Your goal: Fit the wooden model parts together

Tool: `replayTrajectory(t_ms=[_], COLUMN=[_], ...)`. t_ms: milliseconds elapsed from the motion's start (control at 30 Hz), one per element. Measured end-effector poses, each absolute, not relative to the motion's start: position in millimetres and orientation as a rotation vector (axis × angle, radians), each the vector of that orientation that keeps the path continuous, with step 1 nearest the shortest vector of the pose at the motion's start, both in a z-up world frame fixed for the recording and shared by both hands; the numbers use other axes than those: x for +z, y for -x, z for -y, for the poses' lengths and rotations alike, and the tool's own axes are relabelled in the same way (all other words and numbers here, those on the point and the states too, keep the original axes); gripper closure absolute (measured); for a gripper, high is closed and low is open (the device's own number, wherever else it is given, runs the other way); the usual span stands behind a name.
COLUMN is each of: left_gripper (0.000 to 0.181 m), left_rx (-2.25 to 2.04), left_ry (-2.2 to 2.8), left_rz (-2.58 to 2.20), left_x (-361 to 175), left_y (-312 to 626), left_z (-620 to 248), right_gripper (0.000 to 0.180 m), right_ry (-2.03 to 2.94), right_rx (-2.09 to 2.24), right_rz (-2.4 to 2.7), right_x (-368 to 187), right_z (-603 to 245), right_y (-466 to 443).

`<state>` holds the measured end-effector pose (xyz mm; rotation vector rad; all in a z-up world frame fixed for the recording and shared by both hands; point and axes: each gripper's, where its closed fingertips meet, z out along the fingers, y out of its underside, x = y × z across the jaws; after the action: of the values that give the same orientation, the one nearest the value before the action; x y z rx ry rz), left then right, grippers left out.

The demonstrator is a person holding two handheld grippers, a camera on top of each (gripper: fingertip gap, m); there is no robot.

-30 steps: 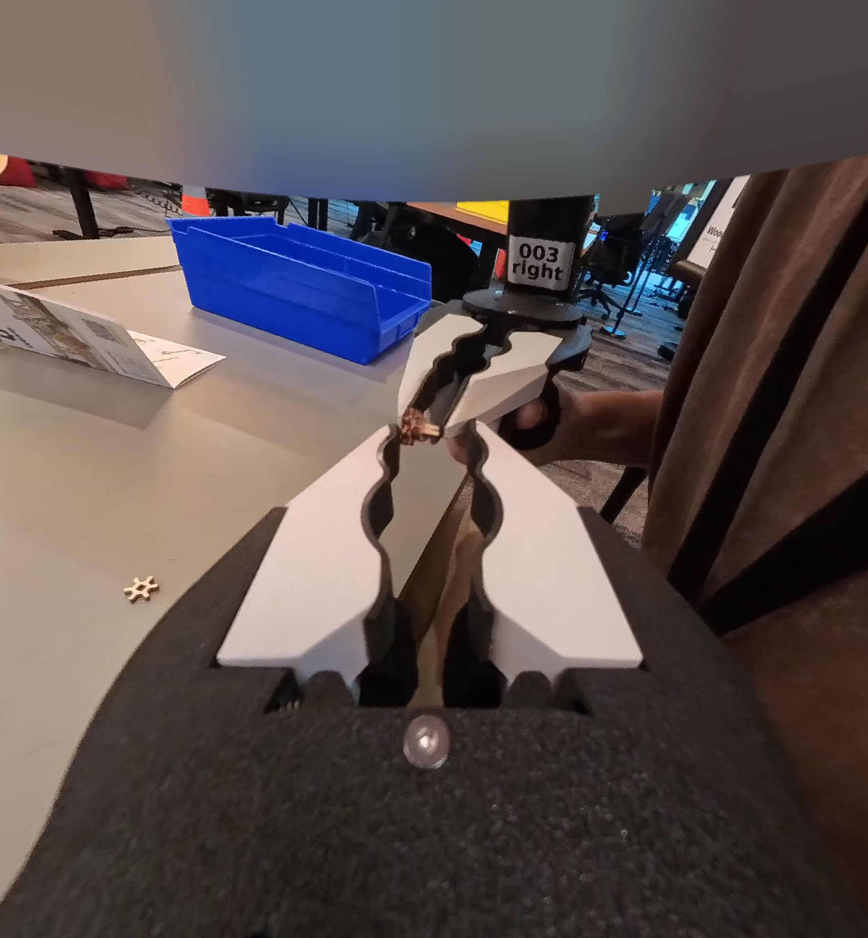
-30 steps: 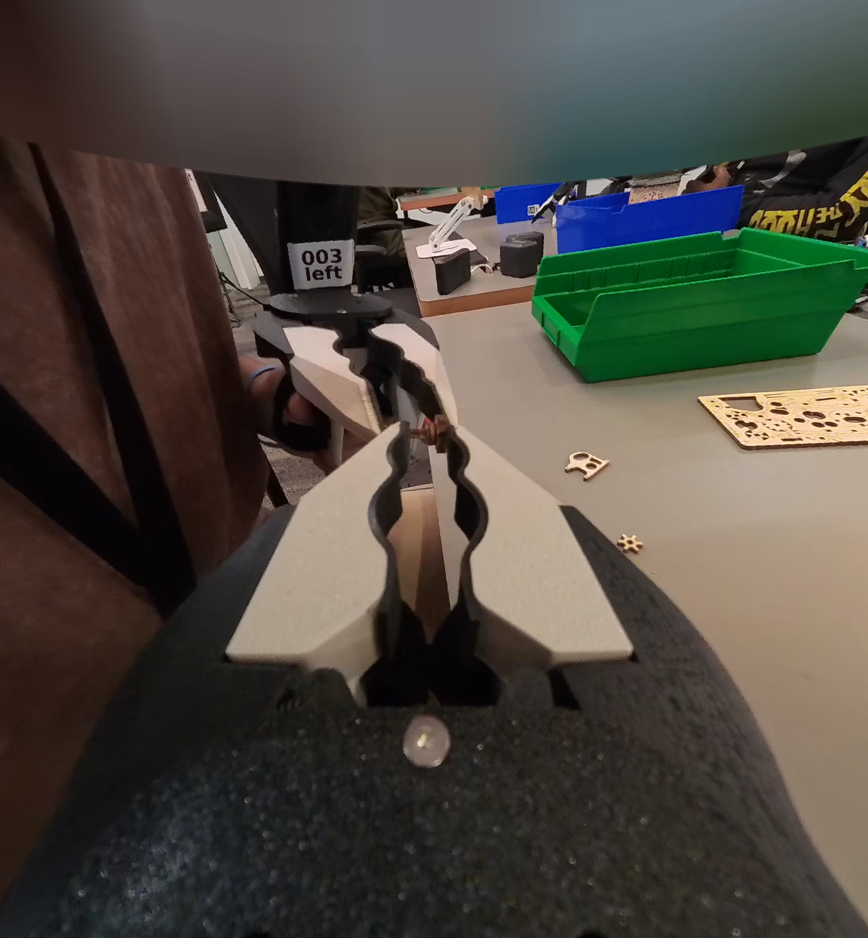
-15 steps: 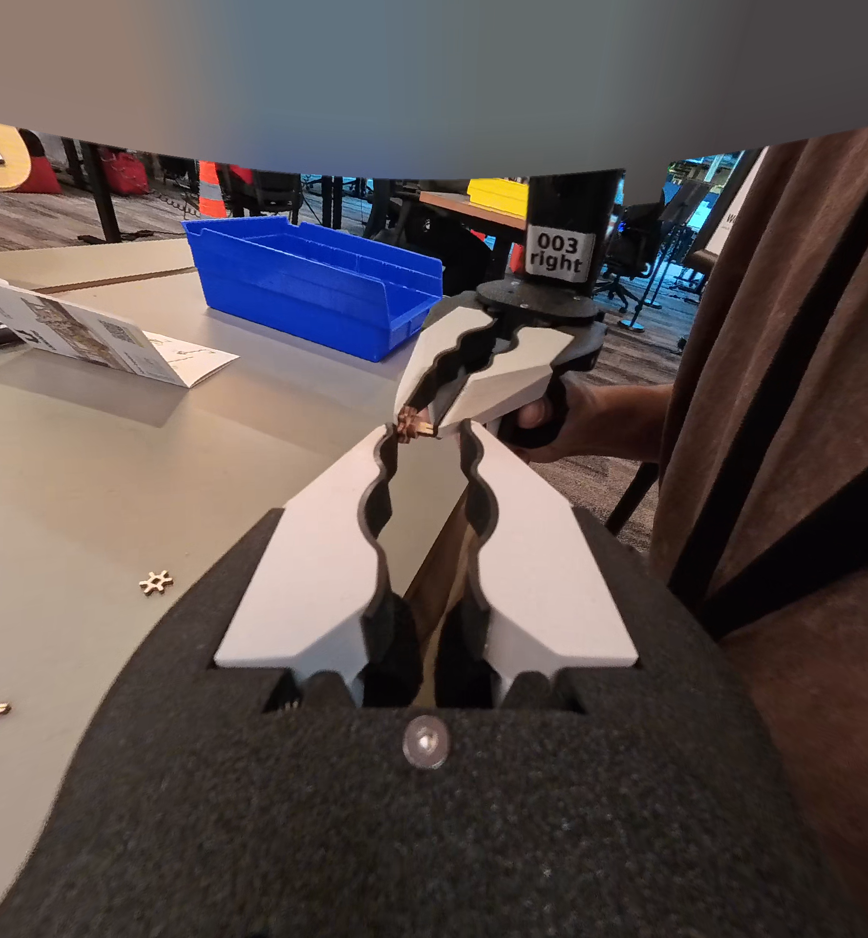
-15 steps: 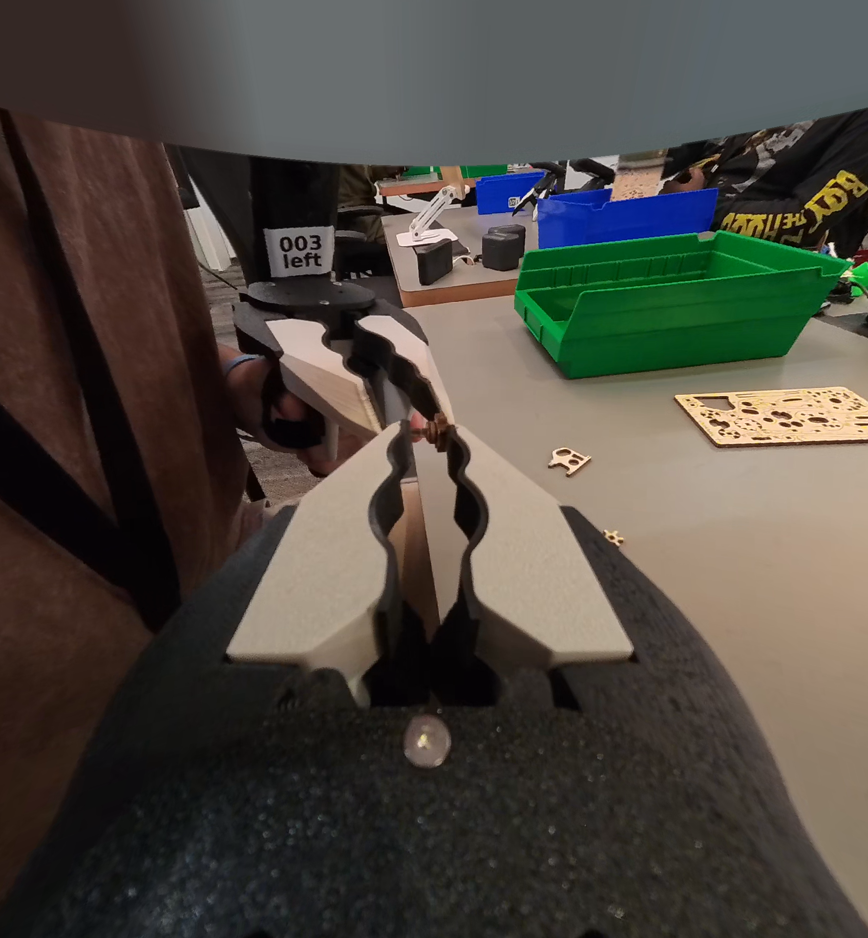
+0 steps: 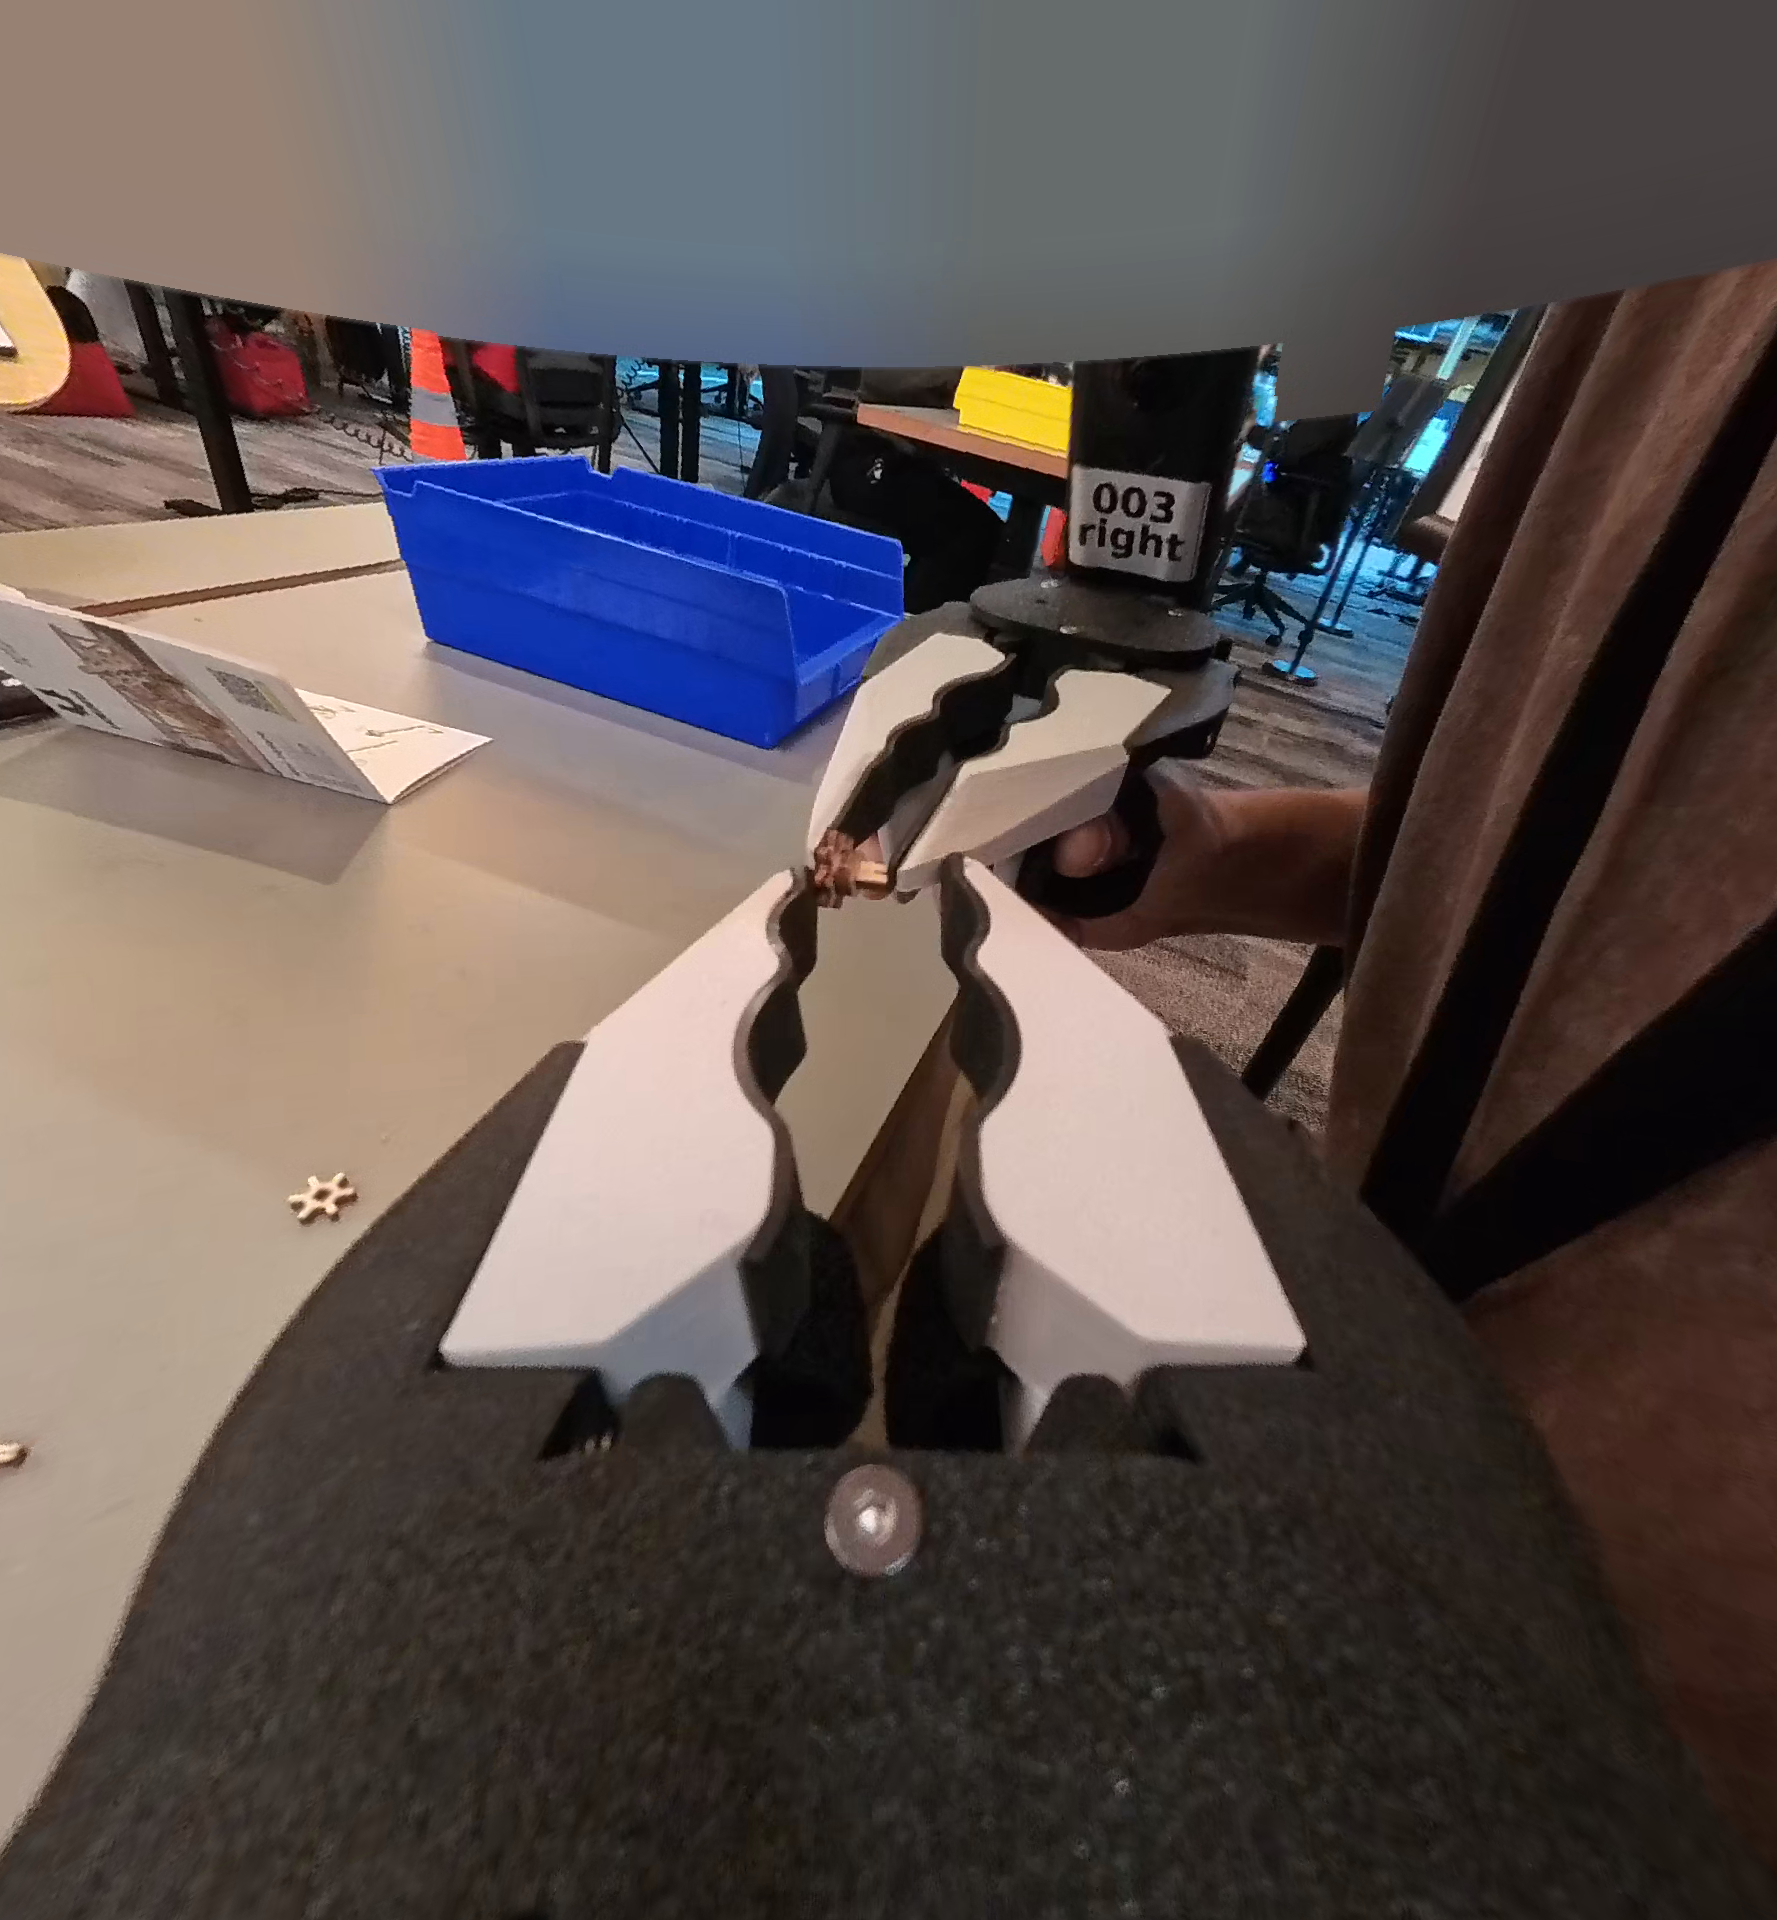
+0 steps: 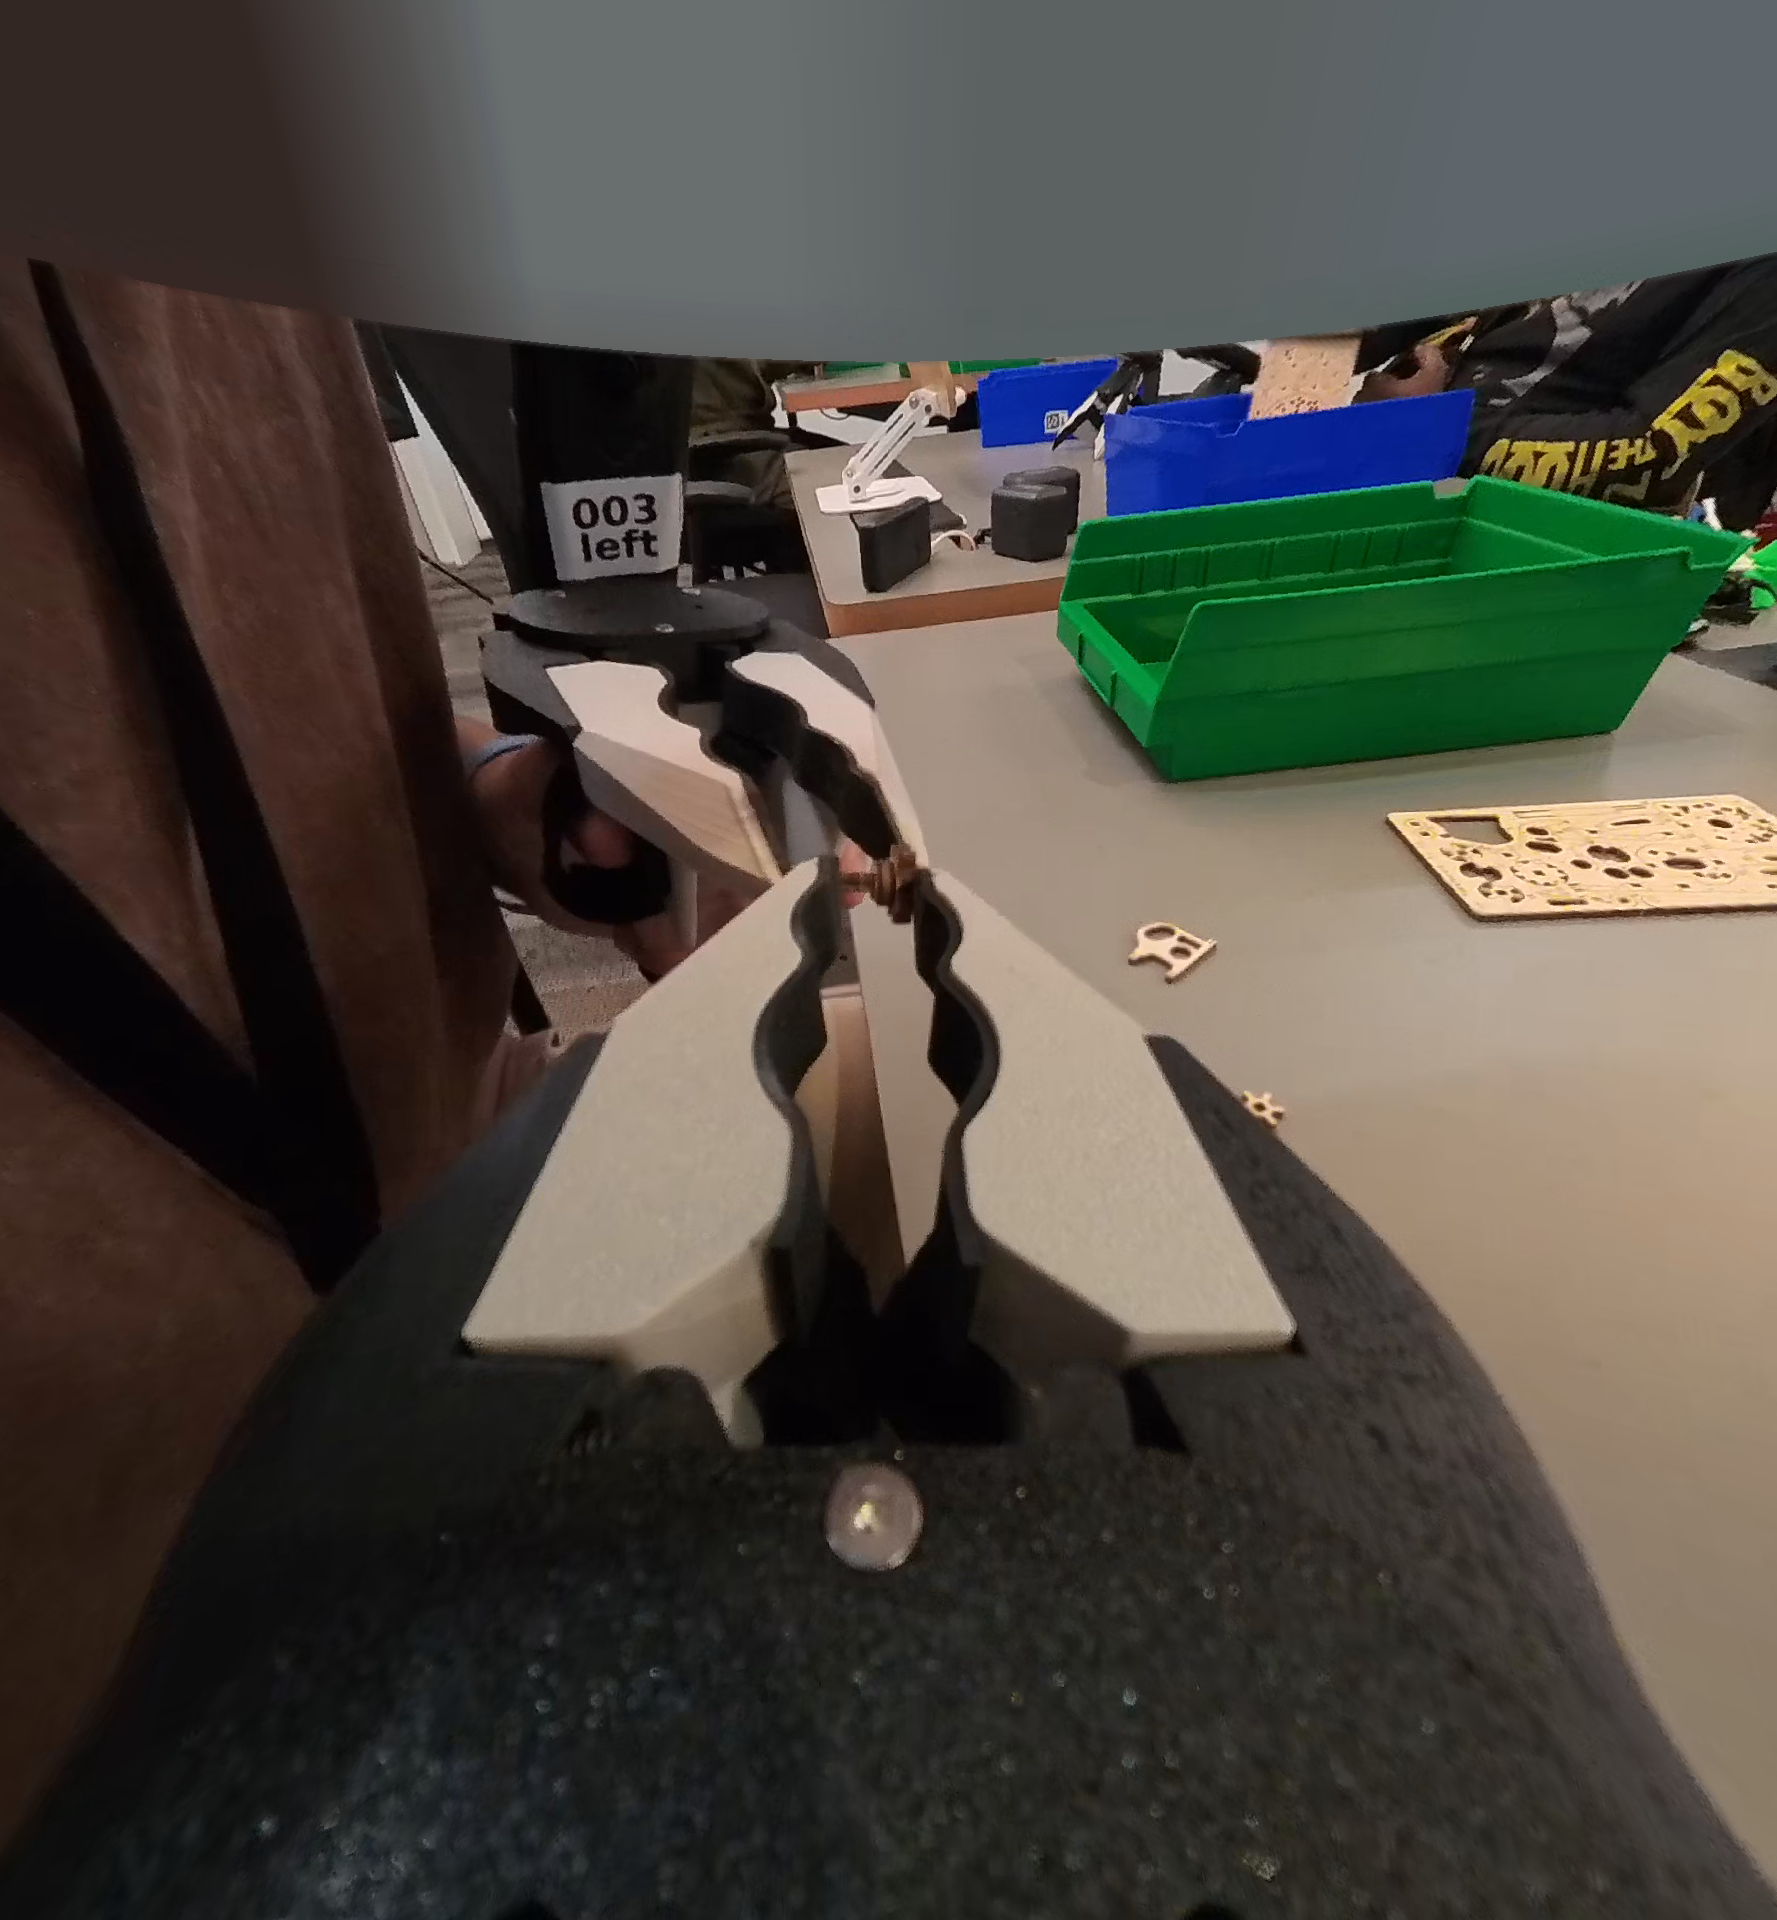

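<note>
**Grippers tip to tip over table edge**

Right gripper clenched on a small wooden gear stack, notched discs on a short peg. Left gripper fingers parted, gripping nothing; stack sits at its left fingertip. Loose gear and cutout piece lie apart on the grey table; punched sheet beside green bin; blue bin and leaflet farther back.

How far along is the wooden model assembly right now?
Mid-join. The right gripper pinches a small gear-and-peg piece against the left gripper tips. Its seating is too small to judge. Loose parts on the table and the cutout sheet remain.
</note>
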<state>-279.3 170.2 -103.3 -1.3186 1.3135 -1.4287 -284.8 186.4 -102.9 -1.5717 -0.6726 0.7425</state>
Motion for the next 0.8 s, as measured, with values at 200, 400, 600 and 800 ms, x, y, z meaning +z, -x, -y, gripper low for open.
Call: replayTrajectory(t_ms=[200, 400, 600, 800], left_gripper=[0.162, 0.180, 0.180, 0.181], left_rx=[-1.368, -1.319, -1.378, -1.596], left_ry=[1.302, 1.303, 1.326, 1.331], left_rz=[-1.312, -1.316, -1.314, -1.356], left_x=[-102, -105, -109, -112], left_y=[280, 281, 279, 284], left_z=[-178, -187, -188, -182], right_gripper=[0.166, 0.175, 0.175, 0.161], right_ry=[1.568, 1.591, 1.594, 1.583], right_rx=[0.729, 0.723, 0.784, 1.014], right_rz=[0.653, 0.670, 0.665, 0.599], right_x=[-101, -106, -110, -108], right_z=[-189, -191, -190, -184], right_y=[281, 281, 281, 279])
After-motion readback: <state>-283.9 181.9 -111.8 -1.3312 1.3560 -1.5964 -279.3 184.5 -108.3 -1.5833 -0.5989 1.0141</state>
